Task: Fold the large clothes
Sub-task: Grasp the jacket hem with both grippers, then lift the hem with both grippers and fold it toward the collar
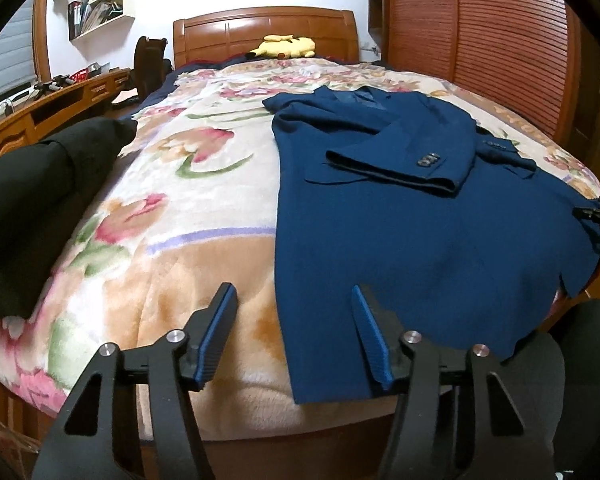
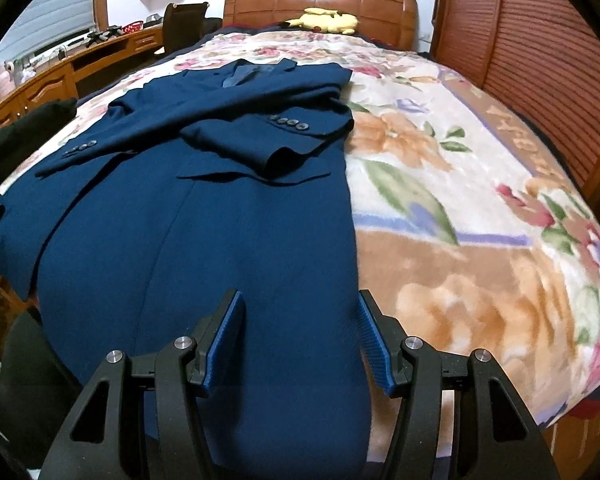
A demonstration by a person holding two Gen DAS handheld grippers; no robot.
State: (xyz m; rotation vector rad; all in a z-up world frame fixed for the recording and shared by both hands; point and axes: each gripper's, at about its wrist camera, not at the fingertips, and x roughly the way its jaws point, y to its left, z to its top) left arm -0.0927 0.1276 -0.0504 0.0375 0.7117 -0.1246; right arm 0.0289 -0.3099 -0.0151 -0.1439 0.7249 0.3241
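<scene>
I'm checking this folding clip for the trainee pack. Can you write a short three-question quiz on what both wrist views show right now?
1. True or false: both sleeves of the blue jacket are folded across its front.
2. What lies at the headboard? A) a yellow plush toy B) a stack of books C) a red basket
3. Fill in: the left gripper straddles the jacket's ____ side edge, near the hem.

Key:
1. True; each buttoned cuff lies on the front.
2. A, the yellow plush toy.
3. Left as seen in its own view; the jaws stand open, as do the right gripper's over the opposite edge, above the floral blanket.
</scene>
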